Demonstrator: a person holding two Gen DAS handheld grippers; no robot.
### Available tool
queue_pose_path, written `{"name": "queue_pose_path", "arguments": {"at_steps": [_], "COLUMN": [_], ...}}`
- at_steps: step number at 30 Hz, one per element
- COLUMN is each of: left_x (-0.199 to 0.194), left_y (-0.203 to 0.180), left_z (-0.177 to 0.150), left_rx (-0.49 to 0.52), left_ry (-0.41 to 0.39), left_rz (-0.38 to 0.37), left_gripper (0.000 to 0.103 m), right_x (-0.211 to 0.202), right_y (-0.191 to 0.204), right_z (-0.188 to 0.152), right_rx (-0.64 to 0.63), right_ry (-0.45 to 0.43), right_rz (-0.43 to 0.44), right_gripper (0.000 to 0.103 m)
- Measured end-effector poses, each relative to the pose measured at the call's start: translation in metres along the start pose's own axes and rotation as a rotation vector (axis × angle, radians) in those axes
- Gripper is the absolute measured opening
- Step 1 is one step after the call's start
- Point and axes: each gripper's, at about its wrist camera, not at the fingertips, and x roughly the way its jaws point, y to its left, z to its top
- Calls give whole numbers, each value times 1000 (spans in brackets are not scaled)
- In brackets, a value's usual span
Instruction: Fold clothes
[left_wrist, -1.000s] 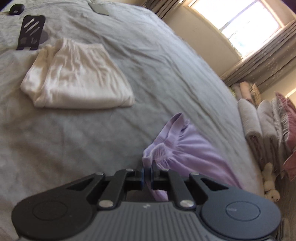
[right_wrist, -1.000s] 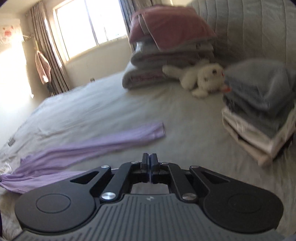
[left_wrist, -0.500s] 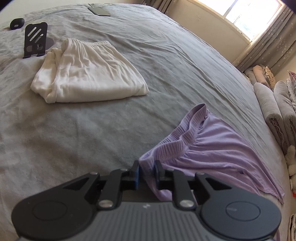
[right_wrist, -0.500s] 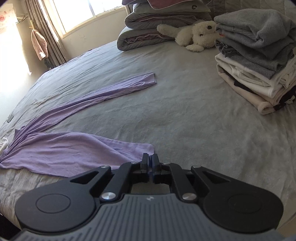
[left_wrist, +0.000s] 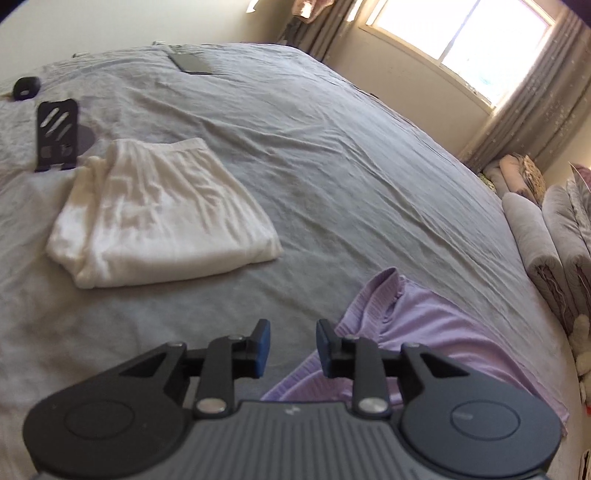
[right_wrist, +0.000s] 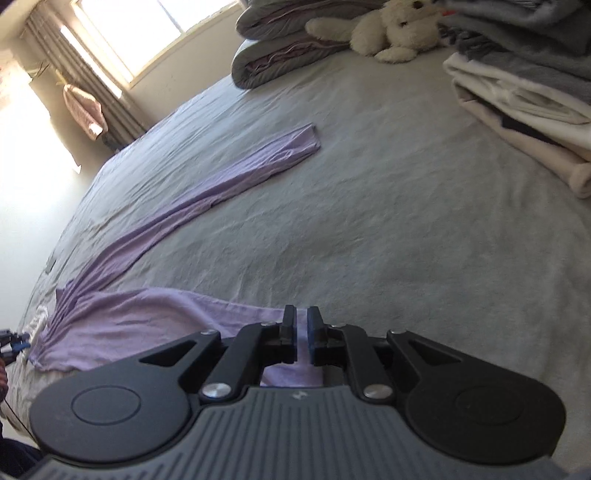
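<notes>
Sunlit bedroom, with a wide bed (left_wrist: 332, 155) under a wrinkled grey cover filling both views and a bright curtained window (left_wrist: 461, 40) behind it. On this cover lies a lilac long-sleeved garment (right_wrist: 122, 325), spread flat and not yet folded; in the right wrist view one sleeve (right_wrist: 236, 173) stretches away in a long diagonal strip toward the middle of the bed. From the left wrist view, the garment's ribbed edge (left_wrist: 373, 299) rises in a small ridge just beside the left gripper (left_wrist: 293, 338). That gripper's jaws have just been opening and now stand clearly apart, with bare grey cover showing in the gap and the lilac cloth lying under and past the right-hand finger, not pinched. The right gripper (right_wrist: 301, 325) sits low over the garment's near edge; its jaws have just parted slightly, leaving a narrow slit, and lilac cloth shows below the slit, though no fabric is visibly clamped between the pads. Farther up the bed in the left view rests a folded cream garment (left_wrist: 159, 218), and just beyond it a black phone stand (left_wrist: 57, 134), a small dark case (left_wrist: 26, 86) and a dark phone (left_wrist: 192, 62). At the head of the bed in the right view are rolled grey bedding (right_wrist: 280, 48), a white plush toy (right_wrist: 391, 33) and a stack of folded grey and cream clothes (right_wrist: 524, 92).
</notes>
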Motion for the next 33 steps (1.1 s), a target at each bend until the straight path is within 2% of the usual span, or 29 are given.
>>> {"name": "queue_pose_path", "arguments": {"at_steps": [1,4,8,10,13,14,15,17,20,23,24,25,26,27,28,30,33], "left_x": [7,28,57,71,83,84,85,87,90,93,94,94,95,95,95,95,93], "left_y": [-8,-32,-58,-68,-74,-74,-74,-76,-77,-80,-81,-82,-83,-84,-84,-86,-80], "left_z": [2,7,13,14,14,13,12,11,9,8,7,7,6,5,5,3,9], "left_rx": [25,99,189,228,261,264,266,272,274,276,277,284,293,303,313,332,282], "left_ry": [-3,-13,-8,-9,-11,-11,-10,-12,-10,-15,-17,-22,-30,-37,-44,-59,-79], "left_rz": [-1,-2,9,11,17,11,6,-4,-1,12,16,23,32,40,49,66,52], "left_gripper": [30,31,34,44,45,45,47,47,48,49,49,49,48,38,22,13,7], "right_x": [4,8,-5,-12,-9,-5,-1,2,0,9,14,15,14,13,12,5,-5], "right_y": [5,20,38,43,37,32,25,16,16,22,28,34,39,44,49,57,66], "right_z": [-1,0,18,28,31,29,27,20,8,-3,-6,-7,-5,-3,-2,4,12], "right_rx": [-26,-121,-200,-203,-180,-160,-132,-85,-66,-100,-144,-183,-209,-235,-262,-294,-322], "right_ry": [9,1,-105,-161,-153,-128,-94,-46,-16,39,43,34,13,-8,-29,-83,-159], "right_rz": [-24,-82,-189,-212,-204,-180,-151,-116,-87,-119,-147,-180,-212,-245,-277,-323,-381], "right_gripper": [12,2,2,1,2,12,14,35,38,37,32,11,3,3,3,3,3]}}
